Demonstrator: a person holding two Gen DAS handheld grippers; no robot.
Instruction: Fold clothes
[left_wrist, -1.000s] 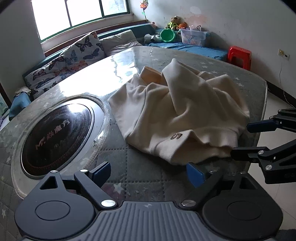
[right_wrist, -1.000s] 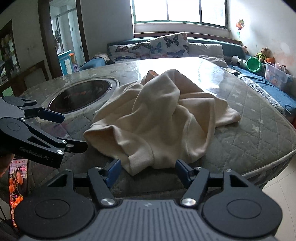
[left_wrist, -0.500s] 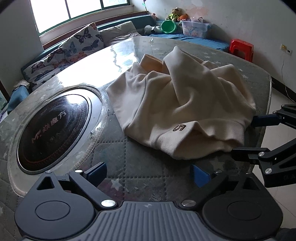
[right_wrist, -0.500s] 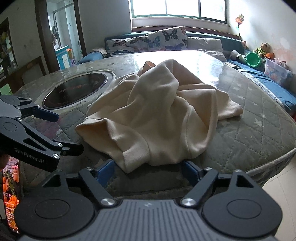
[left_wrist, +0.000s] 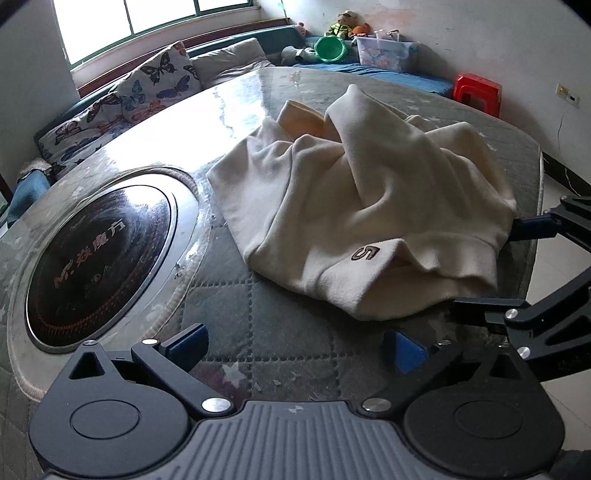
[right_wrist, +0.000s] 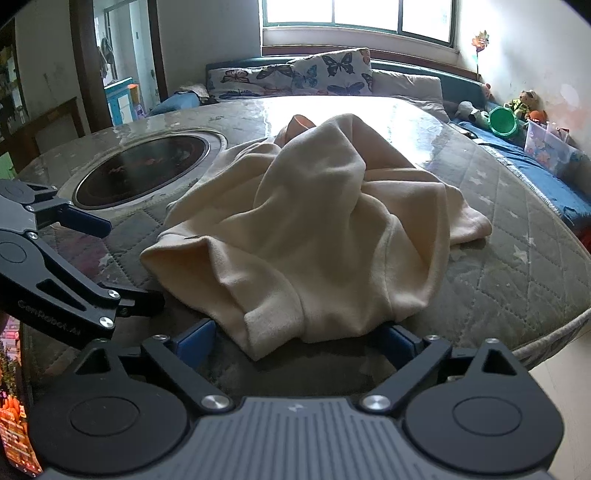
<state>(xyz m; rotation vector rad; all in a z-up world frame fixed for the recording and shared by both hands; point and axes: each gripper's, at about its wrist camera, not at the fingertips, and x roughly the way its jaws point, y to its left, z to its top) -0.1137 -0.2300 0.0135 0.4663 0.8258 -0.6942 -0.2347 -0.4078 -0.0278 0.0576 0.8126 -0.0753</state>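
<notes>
A crumpled cream sweatshirt (left_wrist: 354, 206) with a brown "5" on its hem lies on the quilted table (left_wrist: 280, 317). My left gripper (left_wrist: 295, 349) hangs over bare table just in front of the hem, its jaws opening with nothing between them. In the right wrist view the sweatshirt (right_wrist: 314, 229) fills the middle. A corner of its hem droops between the blue pads (right_wrist: 195, 339) of my right gripper (right_wrist: 297, 341), whose jaws are opening and stand clear of the cloth. Each gripper shows in the other's view: the right gripper (left_wrist: 506, 266) and the left gripper (right_wrist: 118, 258).
A round black cooktop (left_wrist: 99, 258) is set into the table left of the sweatshirt. The table's edge (right_wrist: 546, 332) drops off at the right. A butterfly-print sofa (right_wrist: 295, 74), a red stool (left_wrist: 476, 88) and a toy box (left_wrist: 384, 53) stand beyond. A lit phone screen (right_wrist: 14, 406) glows low left.
Both pairs of jaws have spread wider. The right pads have drawn away from the hem corner lying between them. The sweatshirt has kept its place.
</notes>
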